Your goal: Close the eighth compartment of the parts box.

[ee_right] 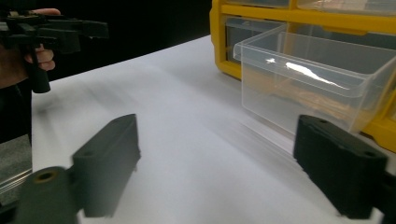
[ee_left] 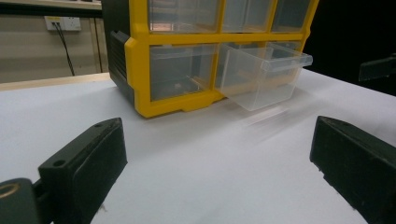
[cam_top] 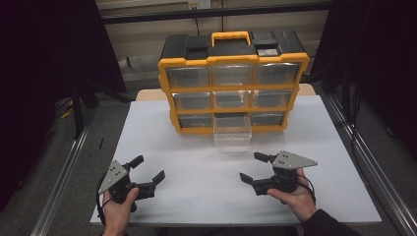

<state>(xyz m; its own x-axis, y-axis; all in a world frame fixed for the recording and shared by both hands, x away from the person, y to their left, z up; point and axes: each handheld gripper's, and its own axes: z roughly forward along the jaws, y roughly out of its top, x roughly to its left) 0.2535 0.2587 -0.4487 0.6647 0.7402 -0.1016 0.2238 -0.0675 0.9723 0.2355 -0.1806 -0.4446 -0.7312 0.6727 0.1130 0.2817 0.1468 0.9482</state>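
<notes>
Clear drawer [cam_top: 232, 132] sticks out of the organizer [cam_top: 231, 83]; right gripper [cam_top: 254, 167] and left gripper [cam_top: 147, 169] both gape empty. Right should square up to the drawer front.

Table top [cam_top: 162, 196]: white, matte, rectangular. Wooden board [ee_left: 46, 81]: pale, showing at the table's far edge. Wall socket [ee_left: 62, 23]: white, on a beige wall [ee_left: 28, 51], with a black cable [ee_left: 67, 53] hanging down from it. Floor [cam_top: 64, 142]: grey. Metal rails [cam_top: 61, 184]: silver, one along each side of the table (lying on the floor). Curtains [cam_top: 44, 59]: black, at both sides.
</notes>
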